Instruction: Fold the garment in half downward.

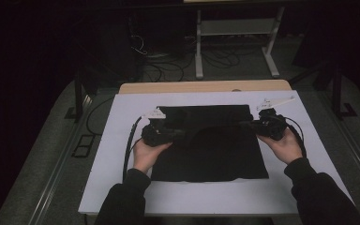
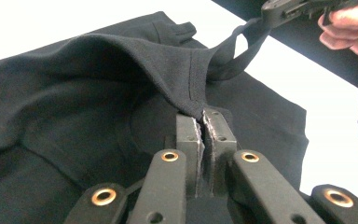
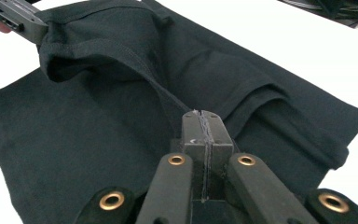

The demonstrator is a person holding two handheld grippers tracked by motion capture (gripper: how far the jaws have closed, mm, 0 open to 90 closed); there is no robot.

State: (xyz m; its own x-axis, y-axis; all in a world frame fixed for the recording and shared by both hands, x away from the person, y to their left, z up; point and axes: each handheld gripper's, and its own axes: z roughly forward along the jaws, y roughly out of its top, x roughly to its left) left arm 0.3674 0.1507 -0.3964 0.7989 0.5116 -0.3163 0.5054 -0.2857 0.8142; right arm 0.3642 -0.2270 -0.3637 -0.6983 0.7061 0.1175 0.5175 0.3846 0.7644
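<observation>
We are holding the black garment (image 1: pixel 211 145) by its folded edge, left claw (image 1: pixel 180 133) and right claw (image 1: pixel 244 124) both clamped on cloth; the edge is running crosswise between them (over the table (image 1: pixel 122 140)).

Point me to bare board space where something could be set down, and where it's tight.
Free: the white board strip between the black garment hem and the near edge, plus the strip left of the garment. Crowded: mid-board, where left gripper and right gripper both pinch lifted cloth.
</observation>
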